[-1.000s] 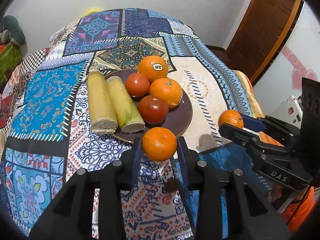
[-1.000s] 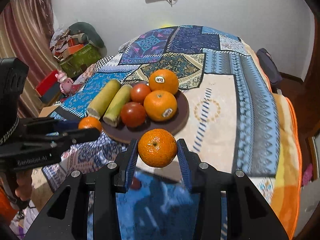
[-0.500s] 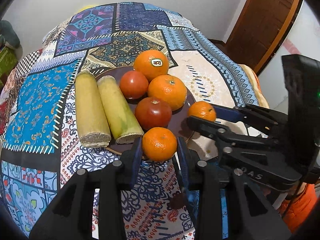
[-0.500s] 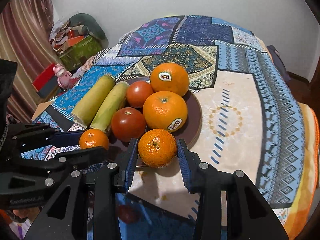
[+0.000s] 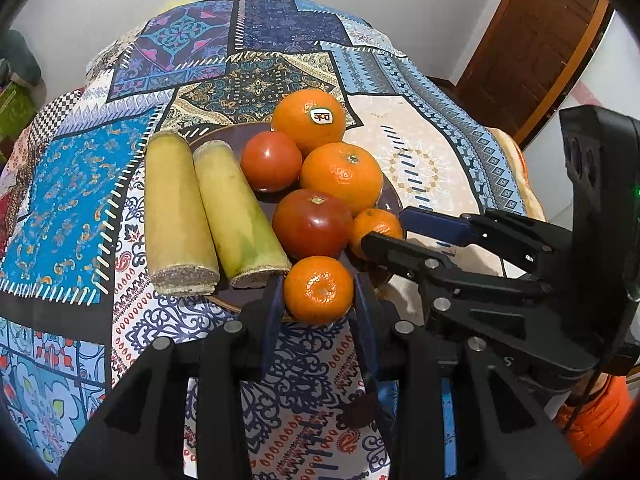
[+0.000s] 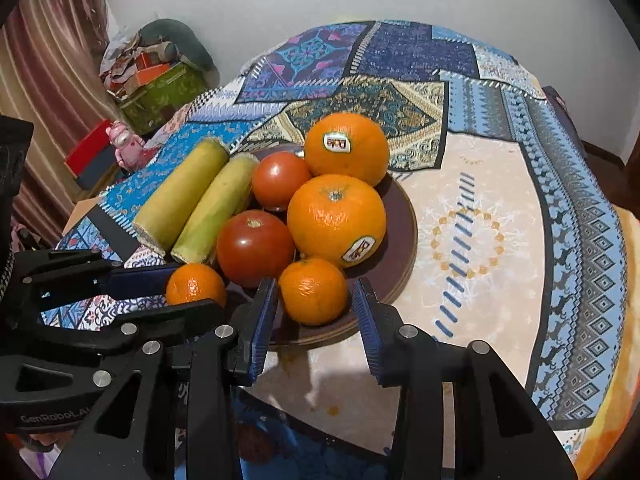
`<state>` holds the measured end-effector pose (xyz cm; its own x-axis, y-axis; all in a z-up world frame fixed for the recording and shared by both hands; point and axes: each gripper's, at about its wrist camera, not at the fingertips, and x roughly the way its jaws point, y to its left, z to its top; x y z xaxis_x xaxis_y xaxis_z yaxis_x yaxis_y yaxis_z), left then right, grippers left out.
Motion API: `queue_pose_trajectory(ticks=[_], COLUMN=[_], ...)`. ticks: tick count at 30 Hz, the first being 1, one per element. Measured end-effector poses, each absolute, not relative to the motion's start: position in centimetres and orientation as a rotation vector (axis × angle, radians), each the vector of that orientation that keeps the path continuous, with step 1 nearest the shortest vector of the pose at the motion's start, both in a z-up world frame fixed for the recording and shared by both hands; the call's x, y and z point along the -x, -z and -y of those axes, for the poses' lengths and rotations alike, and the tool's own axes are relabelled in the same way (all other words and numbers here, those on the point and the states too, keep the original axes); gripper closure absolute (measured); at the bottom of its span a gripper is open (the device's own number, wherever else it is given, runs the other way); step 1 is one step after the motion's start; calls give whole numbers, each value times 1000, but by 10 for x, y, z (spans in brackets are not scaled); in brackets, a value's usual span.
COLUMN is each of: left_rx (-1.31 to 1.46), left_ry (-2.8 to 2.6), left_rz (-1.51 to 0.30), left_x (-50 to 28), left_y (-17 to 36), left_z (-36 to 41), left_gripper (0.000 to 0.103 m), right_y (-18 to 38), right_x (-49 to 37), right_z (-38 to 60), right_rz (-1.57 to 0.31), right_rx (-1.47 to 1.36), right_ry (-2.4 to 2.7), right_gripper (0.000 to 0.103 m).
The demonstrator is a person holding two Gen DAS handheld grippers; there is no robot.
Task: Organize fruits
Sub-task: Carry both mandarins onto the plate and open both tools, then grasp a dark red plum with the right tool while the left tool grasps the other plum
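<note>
Left gripper (image 5: 318, 300) clamps a small mandarin (image 5: 318, 289). Right gripper (image 6: 314, 312) clamps another mandarin (image 6: 313, 291) over the brown plate (image 6: 404, 236).

Two large oranges are counted on the plate (image 6: 404, 240): one with a sticker at the far side (image 6: 346, 148) and one in the middle (image 6: 336, 218). Two small mandarins are seen, one (image 5: 318, 290) between the pads of the left tool (image 5: 316, 300) and one (image 6: 313, 291) between the pads of the right tool (image 6: 314, 308). Two tomatoes are counted, a nearer one (image 6: 255, 247) and a farther one (image 6: 280, 180). Two yellow-green cut stalk pieces (image 5: 176, 212) (image 5: 236, 212) are laid side by side. One brown plate is present, and two tools.
</note>
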<state>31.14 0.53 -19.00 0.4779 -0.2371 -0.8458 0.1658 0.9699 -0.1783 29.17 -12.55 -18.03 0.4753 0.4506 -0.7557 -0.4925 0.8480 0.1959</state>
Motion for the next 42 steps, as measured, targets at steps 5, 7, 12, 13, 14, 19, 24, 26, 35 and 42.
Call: queue_pose_trajectory(ticks=[5,7,12,13,14,19,24,26,35,42], left_rx=[74,78,73,70,65,57,49,57,57,43], left_ry=[243,245,248,249,251,260,271,280,301,318], left_rz=[-1032,-1025,-1023,-1023,-1022,-1026,-1044,-1056,-1102,-1117], left_x=[-306,-303,-291,-288,-284,-262,-241,-234,-230,-240], left_y=[184,180,174,173,172,167,171,175,196,206], left_z=[-5,-6,-7,-7,-7,-7,-7,-6,3,12], left_gripper=[67,67,67,67,67,67,67,67,67,67], right_y=[173,170,162,160,160,163,174,180,198,203], right_x=[-285,-281,-264,-259,-256,-234,-219,-218,-221,-224], right_z=[129,131,140,143,144,150,145,143,136,140], right_rz=[-891,-889,-879,-878,-878,-901,-940,-956,-1011,-995], right_rx=[65,65,68,70,71,63,60,59,46,25], right_ry=[-575,-575,-577,-578,-578,-590,-619,-629,-647,-638], right_gripper=[66,66,66,66,66,66,66,66,68,83])
